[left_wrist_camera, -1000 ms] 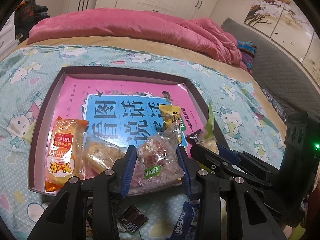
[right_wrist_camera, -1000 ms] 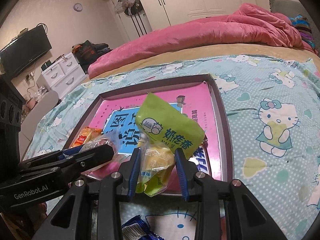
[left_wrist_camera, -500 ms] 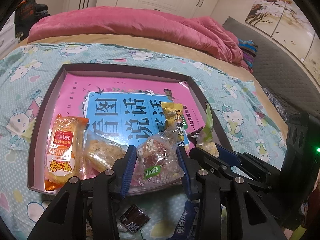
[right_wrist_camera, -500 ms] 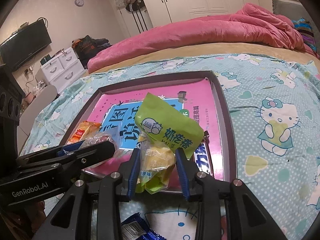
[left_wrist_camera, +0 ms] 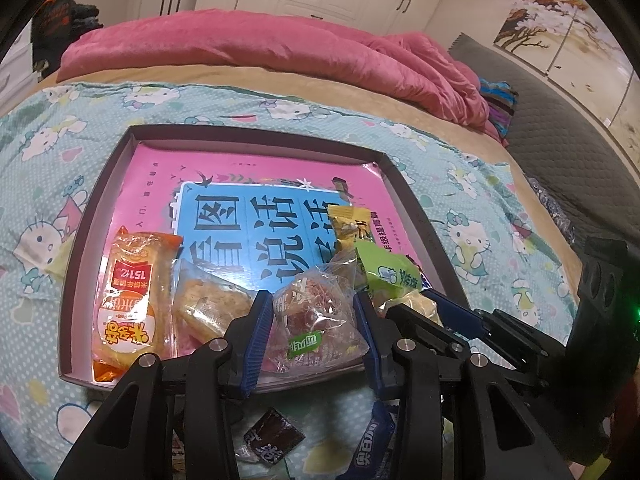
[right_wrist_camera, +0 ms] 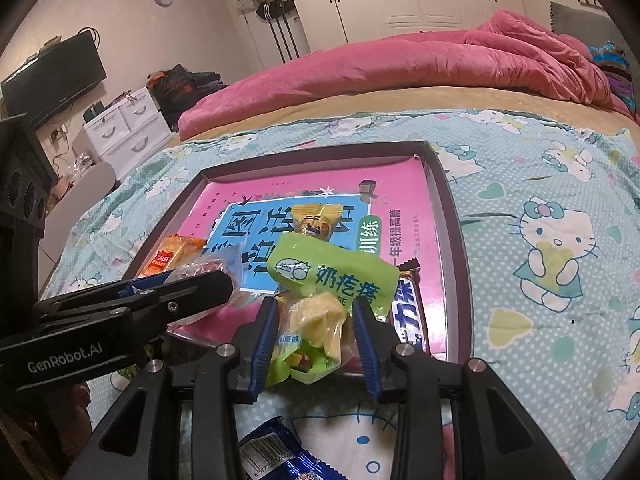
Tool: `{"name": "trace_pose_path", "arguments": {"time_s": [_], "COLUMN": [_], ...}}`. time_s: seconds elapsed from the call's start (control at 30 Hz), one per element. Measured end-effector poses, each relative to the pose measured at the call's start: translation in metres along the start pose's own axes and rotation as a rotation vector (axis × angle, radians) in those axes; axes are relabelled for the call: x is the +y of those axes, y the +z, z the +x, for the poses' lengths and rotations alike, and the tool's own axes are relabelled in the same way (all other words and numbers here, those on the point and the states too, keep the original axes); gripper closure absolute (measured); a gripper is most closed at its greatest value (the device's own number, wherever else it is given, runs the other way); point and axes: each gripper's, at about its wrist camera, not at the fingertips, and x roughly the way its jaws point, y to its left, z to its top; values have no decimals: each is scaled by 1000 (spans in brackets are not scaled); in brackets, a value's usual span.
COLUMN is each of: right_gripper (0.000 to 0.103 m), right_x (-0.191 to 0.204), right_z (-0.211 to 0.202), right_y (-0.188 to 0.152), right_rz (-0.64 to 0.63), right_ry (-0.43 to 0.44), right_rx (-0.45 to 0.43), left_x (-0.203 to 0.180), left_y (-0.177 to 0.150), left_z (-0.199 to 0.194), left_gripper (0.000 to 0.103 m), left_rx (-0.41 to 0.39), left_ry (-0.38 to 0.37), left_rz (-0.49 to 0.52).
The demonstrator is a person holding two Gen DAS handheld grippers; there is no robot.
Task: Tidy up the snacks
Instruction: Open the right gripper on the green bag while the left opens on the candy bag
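A Hello Kitty bedsheet point(left_wrist_camera: 48, 184) covers the bed, and on it lies the landmark, a shallow dark-rimmed tray point(left_wrist_camera: 256, 133) with a pink and blue book cover point(left_wrist_camera: 248, 176) as its floor. Behind the tray a pink quilt point(left_wrist_camera: 280, 48) is piled along the bed.

Inside the tray, at its near left corner, lies an orange cake packet point(left_wrist_camera: 128, 300), and just right of it a clear packet with a pale cake point(left_wrist_camera: 208, 308). Near the middle of the tray lies a small yellow candy packet point(left_wrist_camera: 348, 224). At the near right side of the tray a blue and white bar point(right_wrist_camera: 408, 312) lies along the rim.

The left gripper point(left_wrist_camera: 314, 320) is over the near edge of the tray, and its blue fingers point(left_wrist_camera: 260, 328) are clamped on a clear packet of reddish snack point(left_wrist_camera: 316, 320) with a green label. The right gripper point(right_wrist_camera: 314, 336) is also at the near edge of the tray, to the right of the left one, and its fingers point(right_wrist_camera: 264, 340) are closed on a green milk snack bag point(right_wrist_camera: 332, 280), which stands up above the tray floor.

In front of the tray, on the sheet, lie a small dark brown sachet point(left_wrist_camera: 272, 440) and a blue wrapper point(right_wrist_camera: 276, 456).
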Motion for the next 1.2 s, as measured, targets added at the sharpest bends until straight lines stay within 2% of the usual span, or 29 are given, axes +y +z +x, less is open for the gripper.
{"name": "trace_pose_path", "arguments": {"time_s": [0.27, 0.73, 0.77, 0.87, 1.17, 1.2], "right_gripper": [65, 65, 64, 55, 53, 53], "right_x": [-7, -9, -9, -10, -9, -9], "right_z": [-4, -11, -12, -14, -20, -20], "right_y": [1, 3, 3, 4, 6, 6], "right_rz": [21, 31, 33, 39, 46, 46], "right_ry": [-5, -2, -1, 1, 6, 5], "right_rx": [-3, -25, -29, -38, -62, -65], "left_x": [1, 1, 1, 0, 2, 2], "left_y": [1, 2, 2, 2, 3, 3], "left_z": [1, -7, -8, -10, -18, -19], "left_gripper": [59, 48, 48, 45, 40, 34], "left_rx": [5, -4, -4, -5, -9, -9], "left_ry": [5, 13, 12, 17, 24, 24], "left_rz": [-10, -13, -14, -14, -24, -25]}}
